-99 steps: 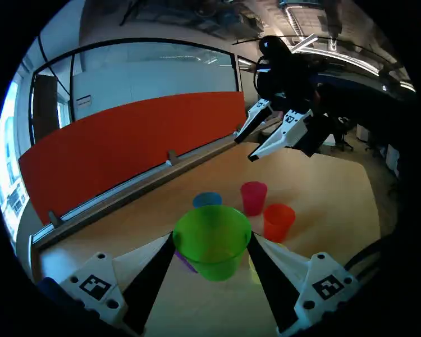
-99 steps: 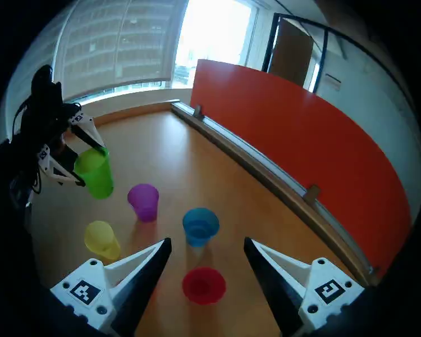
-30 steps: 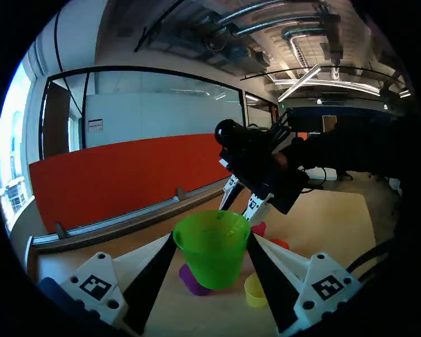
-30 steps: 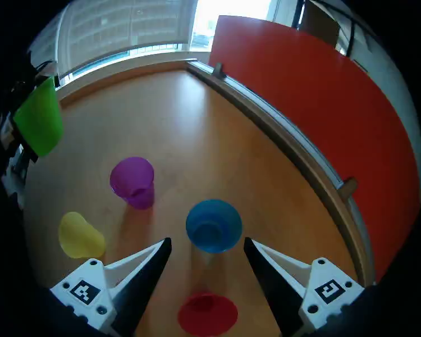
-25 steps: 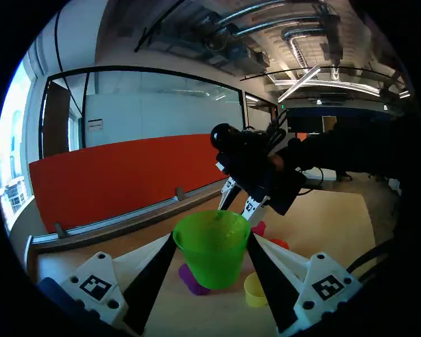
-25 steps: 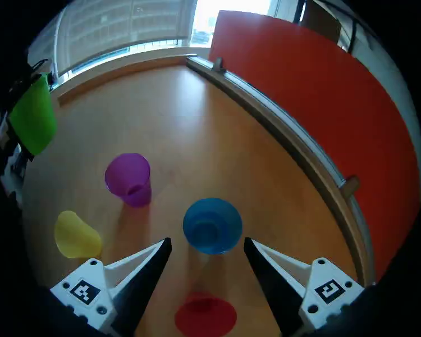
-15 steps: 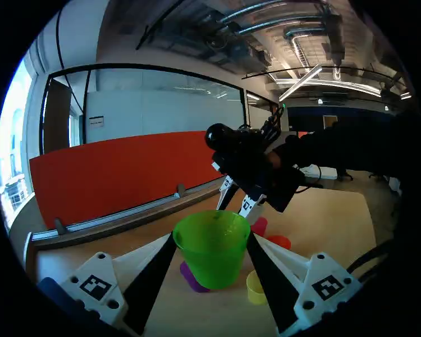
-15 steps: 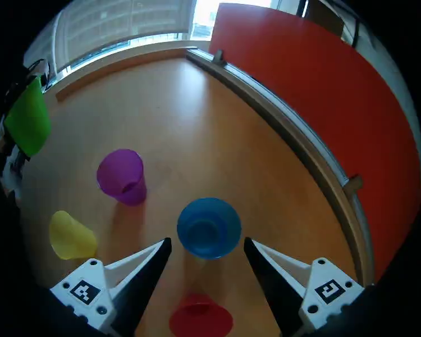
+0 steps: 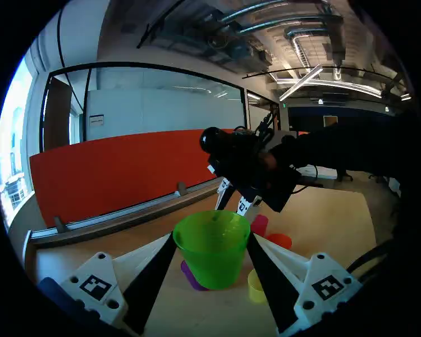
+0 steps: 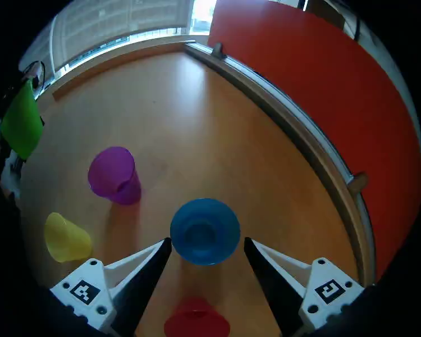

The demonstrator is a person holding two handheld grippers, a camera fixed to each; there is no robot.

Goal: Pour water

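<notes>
My left gripper (image 9: 210, 253) is shut on a green cup (image 9: 212, 255), held upright above the wooden table (image 9: 323, 219). Beyond it a hand holds my right gripper (image 9: 232, 203), its fingers pointing down at the table. In the right gripper view, my right gripper (image 10: 206, 247) is open and looks down on a blue cup (image 10: 205, 230), which lies just ahead of and between its fingertips. Whether the fingers touch it I cannot tell. The green cup (image 10: 21, 126) hangs at the far left.
A purple cup (image 10: 112, 175), a yellow cup (image 10: 66, 237) and a red cup (image 10: 196, 323) stand around the blue one. A pink cup (image 9: 260, 223) and an orange cup (image 9: 279, 240) stand past the green one. An orange partition (image 10: 323, 101) lines the table's edge.
My right gripper has moved down and forward over the blue cup, which now sits between its fingertips. My left gripper has raised the green cup and now holds it almost still.
</notes>
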